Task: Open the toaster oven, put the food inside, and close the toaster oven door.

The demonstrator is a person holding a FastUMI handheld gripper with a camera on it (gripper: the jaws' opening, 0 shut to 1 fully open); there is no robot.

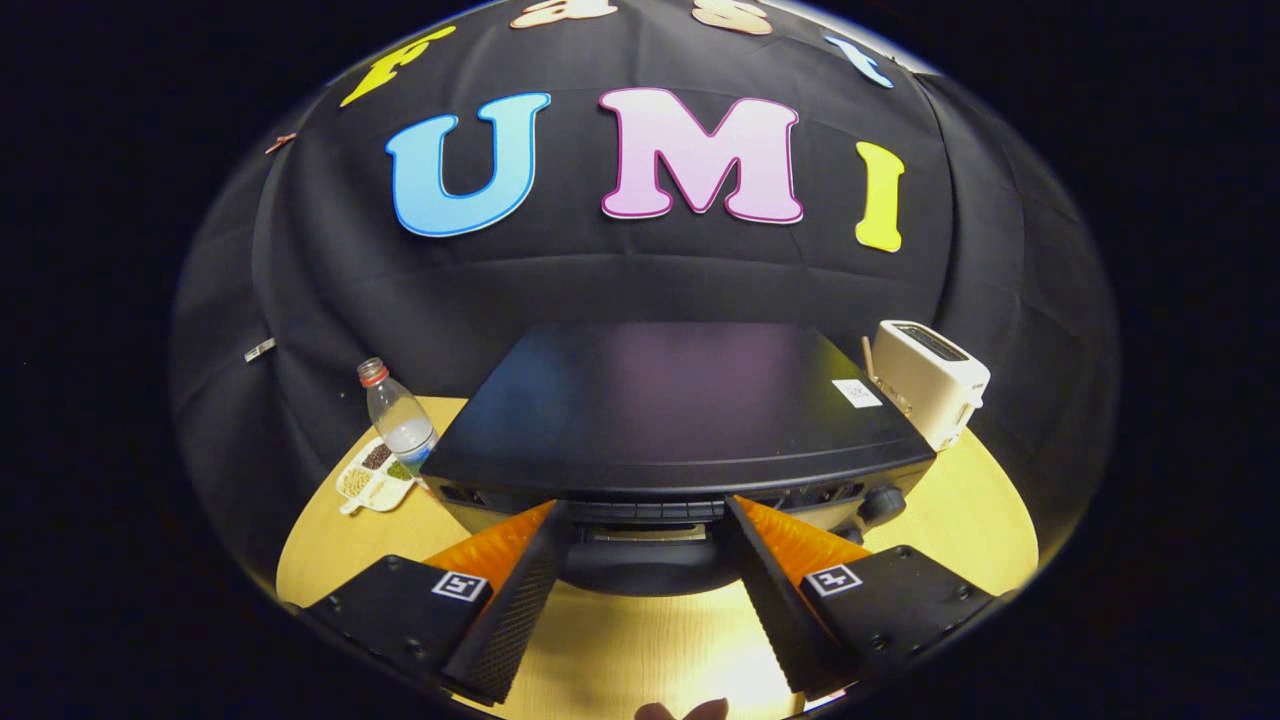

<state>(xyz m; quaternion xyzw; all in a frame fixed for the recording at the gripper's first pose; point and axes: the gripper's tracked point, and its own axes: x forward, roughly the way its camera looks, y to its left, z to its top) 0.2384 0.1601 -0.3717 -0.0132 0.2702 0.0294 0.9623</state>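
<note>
The gripper (640,520) has its fingers (515,600) spread wide and holding nothing, their tips reaching up to the front upper edge of the toaster oven (670,410), one on either side of the dark curved handle (645,570) that bulges out from the door. The door appears still closed, so the opening step looks not yet done. From this high angle the door face is mostly hidden under the oven's black top, and the main risk is a poor hold: if the fingers close too high they would squeeze against the vent slots or the top lip instead of the handle and slip off. A pull that is not along the door's hinge arc could drag the whole oven forward across the wooden surface (960,520), since nothing braces it. The knob (882,503) at the right front corner sits near the right finger and could be nudged. Beyond the oven, a small white toaster (930,380) stands just beside its right rear corner, and a clear bottle (398,415) and a divided snack tray (372,480) lie close to its left side; a shifted oven could tip the bottle. Which item is the food cannot be told for sure; the tray is the likely one.
</note>
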